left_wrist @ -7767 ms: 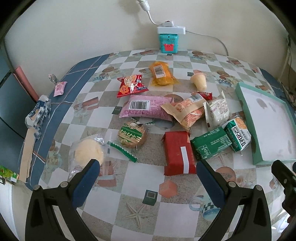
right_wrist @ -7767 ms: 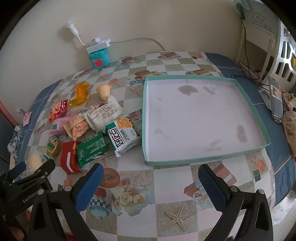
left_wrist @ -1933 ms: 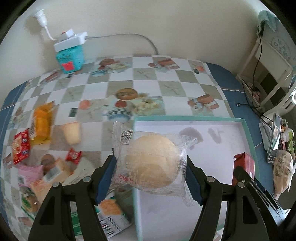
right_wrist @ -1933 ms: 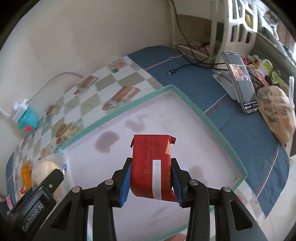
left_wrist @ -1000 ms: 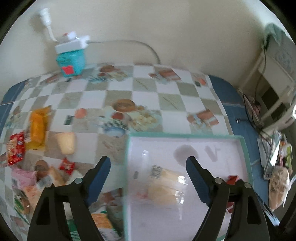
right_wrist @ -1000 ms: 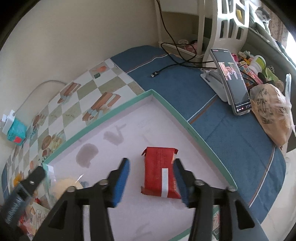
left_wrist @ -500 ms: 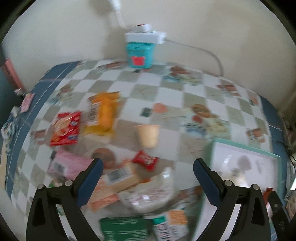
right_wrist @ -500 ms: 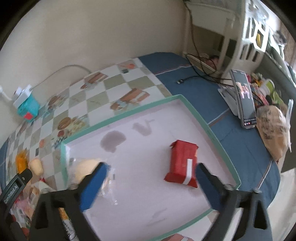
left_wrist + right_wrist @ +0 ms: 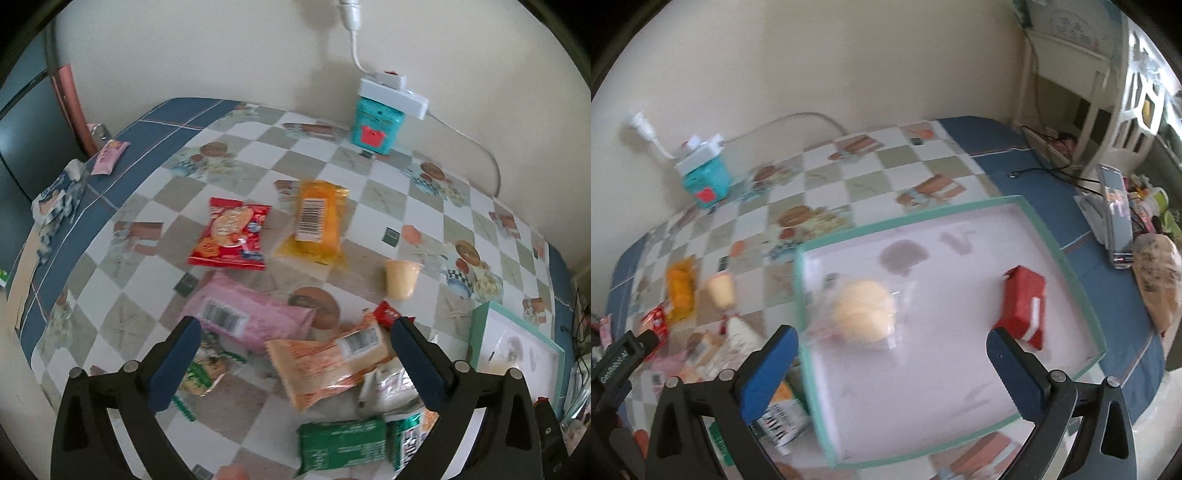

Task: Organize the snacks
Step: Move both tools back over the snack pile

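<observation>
Two snacks lie in the tray (image 9: pixel 1067 266) ahead of the wide, empty right tongs (image 9: pixel 890 373): round bun (image 9: pixel 864 314), red pack (image 9: pixel 1023 306); left tongs (image 9: pixel 295 365) have just opened wide, empty.

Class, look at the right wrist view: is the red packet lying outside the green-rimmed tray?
No. The red packet lies inside the tray, near its right wall, apart from the round cake.

— Soft daylight is filling both views, and strong brightness is washing out the shelf (image 9: pixel 1137 85) at the far right.

— The tray (image 9: pixel 1067 266) and the snack packets (image 9: pixel 325 362) are smearing with motion blur, while the fisheye lens is bending and darkening every corner.
</observation>
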{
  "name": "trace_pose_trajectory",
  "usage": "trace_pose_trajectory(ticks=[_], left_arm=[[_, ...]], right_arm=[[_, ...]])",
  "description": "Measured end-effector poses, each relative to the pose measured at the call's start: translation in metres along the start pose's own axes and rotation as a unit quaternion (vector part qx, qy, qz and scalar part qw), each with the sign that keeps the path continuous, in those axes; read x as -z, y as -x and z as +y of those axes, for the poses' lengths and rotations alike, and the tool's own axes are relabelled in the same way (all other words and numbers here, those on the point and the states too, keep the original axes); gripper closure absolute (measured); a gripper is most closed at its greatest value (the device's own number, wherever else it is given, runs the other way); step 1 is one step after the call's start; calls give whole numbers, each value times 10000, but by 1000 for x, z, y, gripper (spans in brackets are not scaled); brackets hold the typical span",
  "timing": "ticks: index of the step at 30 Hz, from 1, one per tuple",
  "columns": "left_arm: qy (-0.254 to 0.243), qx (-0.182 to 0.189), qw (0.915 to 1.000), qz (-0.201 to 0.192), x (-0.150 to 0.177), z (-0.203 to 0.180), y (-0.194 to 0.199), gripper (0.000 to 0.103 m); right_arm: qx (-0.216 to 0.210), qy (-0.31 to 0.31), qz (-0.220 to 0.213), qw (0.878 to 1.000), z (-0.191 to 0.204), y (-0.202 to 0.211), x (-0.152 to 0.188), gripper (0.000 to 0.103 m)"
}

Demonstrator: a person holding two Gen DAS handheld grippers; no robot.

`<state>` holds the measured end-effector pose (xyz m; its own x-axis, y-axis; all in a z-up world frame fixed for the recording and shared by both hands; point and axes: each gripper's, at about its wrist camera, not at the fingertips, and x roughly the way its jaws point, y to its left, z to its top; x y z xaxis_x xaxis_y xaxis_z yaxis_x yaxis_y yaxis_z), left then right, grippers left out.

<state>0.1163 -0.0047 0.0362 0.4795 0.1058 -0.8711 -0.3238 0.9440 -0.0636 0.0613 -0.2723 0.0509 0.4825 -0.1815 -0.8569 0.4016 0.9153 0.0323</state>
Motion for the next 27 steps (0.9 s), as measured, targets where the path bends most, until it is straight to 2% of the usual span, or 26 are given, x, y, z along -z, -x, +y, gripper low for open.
trace_pose_trajectory(ticks=[7,11,17,23,27], left_arm=[[175,-55,9998,-62,6,35,12,1],[268,88,9996,8,9,53,13,1],[358,-36,9993,54,13,73,14,1],[529,-4,9986,95,15,92,14,1],[631,-25,9979,169,17,101,10,1]], right_arm=[[-224,217,-4,9995,30,10,14,0],[-258,417,42,9988,47,10,23,0],[-386,662,71,9970,68,13,35,0],[-618,847,146,9944,87,15,47,0],[-630,975,187,9931,93,14,52,0]])
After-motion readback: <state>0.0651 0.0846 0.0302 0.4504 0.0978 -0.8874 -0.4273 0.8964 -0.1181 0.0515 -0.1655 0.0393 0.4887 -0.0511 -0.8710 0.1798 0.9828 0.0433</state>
